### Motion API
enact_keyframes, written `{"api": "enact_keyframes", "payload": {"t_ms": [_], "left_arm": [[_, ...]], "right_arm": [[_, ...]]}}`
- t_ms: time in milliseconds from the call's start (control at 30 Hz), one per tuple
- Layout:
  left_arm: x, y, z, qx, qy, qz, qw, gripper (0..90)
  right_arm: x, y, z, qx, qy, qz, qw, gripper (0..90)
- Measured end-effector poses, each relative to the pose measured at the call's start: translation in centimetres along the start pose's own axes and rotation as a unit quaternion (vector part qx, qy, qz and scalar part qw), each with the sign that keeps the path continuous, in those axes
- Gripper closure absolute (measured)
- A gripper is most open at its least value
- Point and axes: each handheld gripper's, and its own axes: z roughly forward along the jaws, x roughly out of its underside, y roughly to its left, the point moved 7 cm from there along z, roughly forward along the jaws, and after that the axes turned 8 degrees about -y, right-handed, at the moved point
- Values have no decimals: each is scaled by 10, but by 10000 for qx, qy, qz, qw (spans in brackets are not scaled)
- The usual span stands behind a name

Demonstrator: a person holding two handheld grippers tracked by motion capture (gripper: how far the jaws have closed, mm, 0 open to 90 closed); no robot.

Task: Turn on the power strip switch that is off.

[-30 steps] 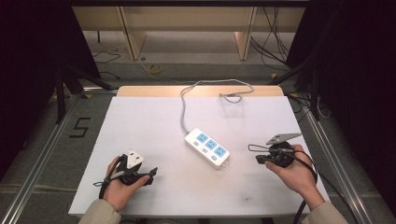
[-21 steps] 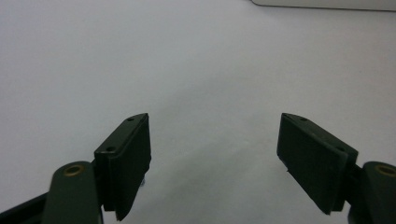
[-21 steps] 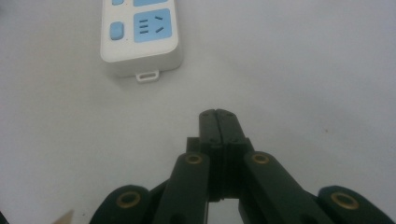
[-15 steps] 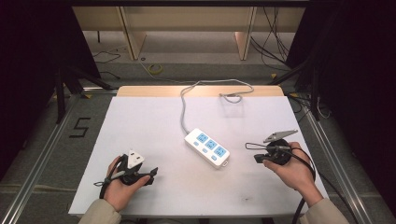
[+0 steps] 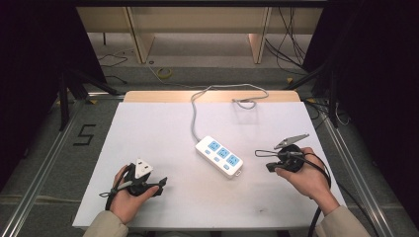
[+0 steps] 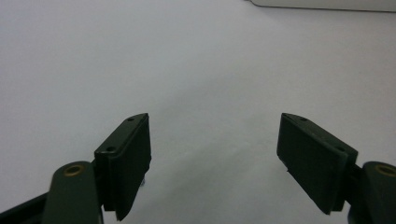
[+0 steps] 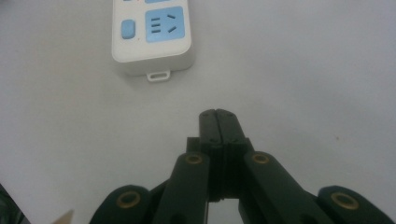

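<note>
Power strip at table centre, both grippers clear of it.
Left gripper [image 6: 215, 154] near-left, jaws wide apart, empty. Right gripper [image 7: 218, 116] jaws pressed together, empty, near power strip [image 5: 219, 155] on white table [image 5: 148, 123].

A white power strip [image 5: 219, 156] with light-blue socket faces lies on the white desk [image 5: 148, 133]; its cord [image 5: 195, 113] looks grey. Both grippers' jaws are black.

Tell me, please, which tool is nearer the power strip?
Right. The right tool lies just beside the power strip, facing its near end; the left tool sits farther off, lower left.
</note>
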Motion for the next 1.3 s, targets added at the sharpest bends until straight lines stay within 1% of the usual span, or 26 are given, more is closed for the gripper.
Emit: {"api": "enact_keyframes", "payload": {"t_ms": [333,967,1300], "left_arm": [[-1,0,0,11,-16,16,10000,260],[-1,-1,0,3,-32,6,10000,260],[-1,-1,1,2,-27,-2,10000,261]], "right_arm": [[-6,4,2,-63,183,-55,9998,900],[-17,9,3,-103,314,-121,9994,900],[-22,12,5,-134,358,-210,9990,900]]}}
